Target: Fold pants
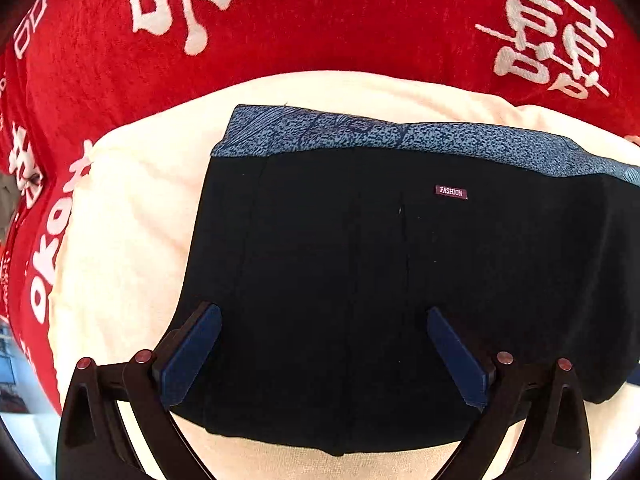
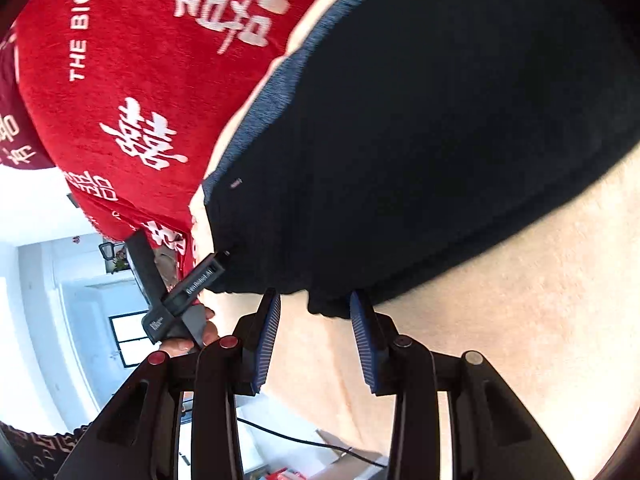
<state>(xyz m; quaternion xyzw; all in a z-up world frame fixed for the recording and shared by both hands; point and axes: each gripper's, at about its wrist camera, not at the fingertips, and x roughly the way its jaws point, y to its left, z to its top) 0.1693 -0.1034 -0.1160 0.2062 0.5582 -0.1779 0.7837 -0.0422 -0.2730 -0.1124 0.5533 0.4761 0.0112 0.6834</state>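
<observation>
You are looking at black pants [image 1: 360, 280] with a blue, dark-speckled waistband [image 1: 400, 136] and a small maroon label [image 1: 451, 192] lettered in white. They are lying on a cream cloth [image 1: 132, 208] over a red blanket [image 1: 320, 32] printed with white characters. Your gripper pads [image 1: 192, 356] are showing dark blue.

I count one pair of black pants [image 1: 380, 280], folded; one cream cloth [image 1: 132, 208] under it; one red blanket [image 1: 320, 40]; two grippers, each with two blue fingers [image 1: 192, 356].
</observation>
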